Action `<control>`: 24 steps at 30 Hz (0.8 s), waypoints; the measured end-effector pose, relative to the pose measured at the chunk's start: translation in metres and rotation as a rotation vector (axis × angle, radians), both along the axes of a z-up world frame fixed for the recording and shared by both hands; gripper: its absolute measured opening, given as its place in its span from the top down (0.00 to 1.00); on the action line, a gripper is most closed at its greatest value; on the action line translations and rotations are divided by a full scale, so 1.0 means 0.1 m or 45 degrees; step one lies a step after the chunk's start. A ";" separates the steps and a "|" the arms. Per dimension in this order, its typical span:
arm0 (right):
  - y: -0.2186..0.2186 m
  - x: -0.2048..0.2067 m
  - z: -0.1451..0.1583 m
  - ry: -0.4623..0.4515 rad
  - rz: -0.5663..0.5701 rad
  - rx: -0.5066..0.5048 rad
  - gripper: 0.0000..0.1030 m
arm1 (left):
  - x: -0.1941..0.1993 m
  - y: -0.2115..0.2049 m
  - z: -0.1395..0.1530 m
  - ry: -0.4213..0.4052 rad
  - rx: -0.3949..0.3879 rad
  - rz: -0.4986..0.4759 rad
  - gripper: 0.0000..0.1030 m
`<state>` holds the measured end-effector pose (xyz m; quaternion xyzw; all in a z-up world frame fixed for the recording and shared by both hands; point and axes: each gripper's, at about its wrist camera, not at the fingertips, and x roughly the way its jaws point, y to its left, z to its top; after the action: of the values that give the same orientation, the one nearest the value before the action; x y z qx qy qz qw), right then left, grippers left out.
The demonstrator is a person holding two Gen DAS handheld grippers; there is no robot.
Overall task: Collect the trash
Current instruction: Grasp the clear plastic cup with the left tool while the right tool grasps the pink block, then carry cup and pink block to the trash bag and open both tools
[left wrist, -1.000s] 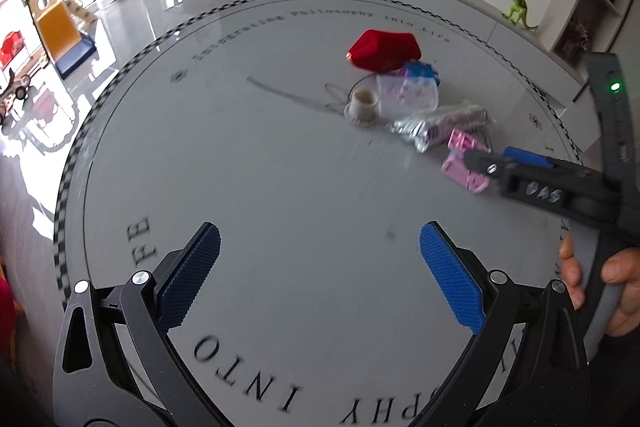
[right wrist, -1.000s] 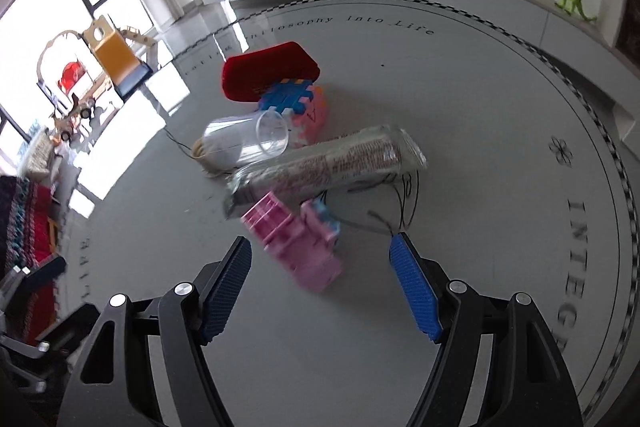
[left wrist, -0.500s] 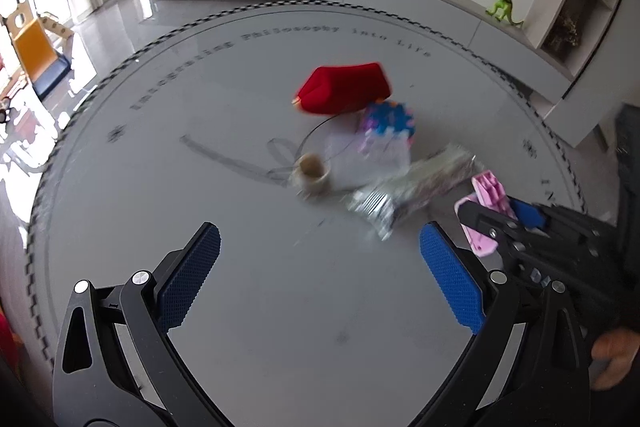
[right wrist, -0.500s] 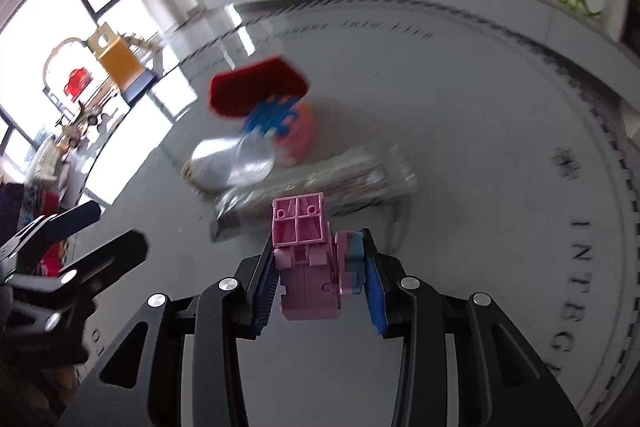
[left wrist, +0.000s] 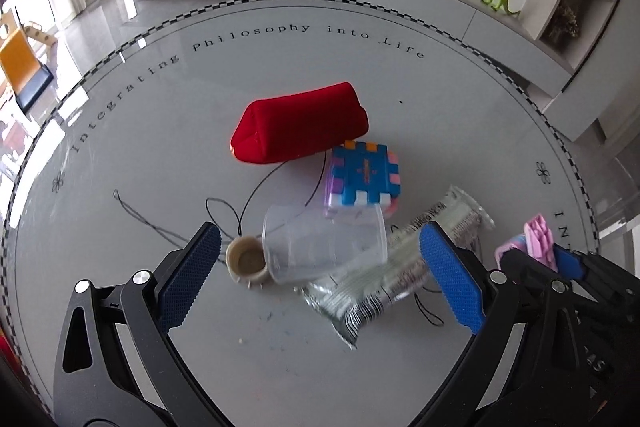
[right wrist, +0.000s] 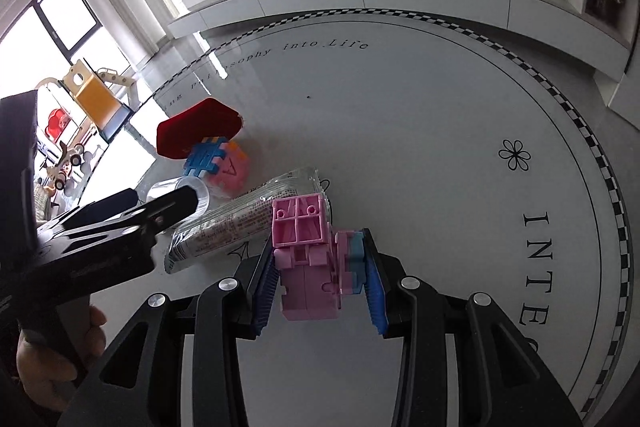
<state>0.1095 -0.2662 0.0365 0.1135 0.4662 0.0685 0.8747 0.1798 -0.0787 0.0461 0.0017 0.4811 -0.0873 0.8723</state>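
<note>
- the right gripper has its jaws closed on a pink toy block, lifted clear of the round surface, just right of the silver wrapper.
- the left gripper hangs with jaws wide apart over the clutter; the clear plastic cup lies on its side between them, touching the wrapper at its right.
- a small tan cap sits against the cup's left end, just inside the left pad.
- beyond the cup: a colourful foam cube, and farther off a red pouch; thin black thread loops left of the cup.
- judgement: the step in hand looks like taking the cup. centre the jaws across its barrel, come down low and close gently, since thin plastic will buckle or squirt out.
- keep the pads off the wrapper and the cap so only one piece lifts; whether the thread runs under the cup is hard to tell, so raise it slowly.
- keep the right gripper's hold firm and away from the left gripper's path.
</note>
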 end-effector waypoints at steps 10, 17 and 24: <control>0.02 -0.09 0.09 -0.019 -0.014 0.013 0.61 | -0.22 0.07 0.08 -0.050 -0.023 -0.012 0.44; 0.17 -0.35 0.31 -0.065 0.019 0.030 0.61 | -0.75 0.13 0.25 -0.081 -0.042 -0.021 0.44; 0.50 -0.70 0.51 -0.099 0.091 0.044 0.61 | -1.36 0.36 0.37 -0.114 -0.052 0.000 0.44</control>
<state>0.0400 -0.2165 0.0875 0.1091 0.4343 0.1120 0.8871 0.0439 -0.0423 0.0832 -0.0121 0.4399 -0.0970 0.8927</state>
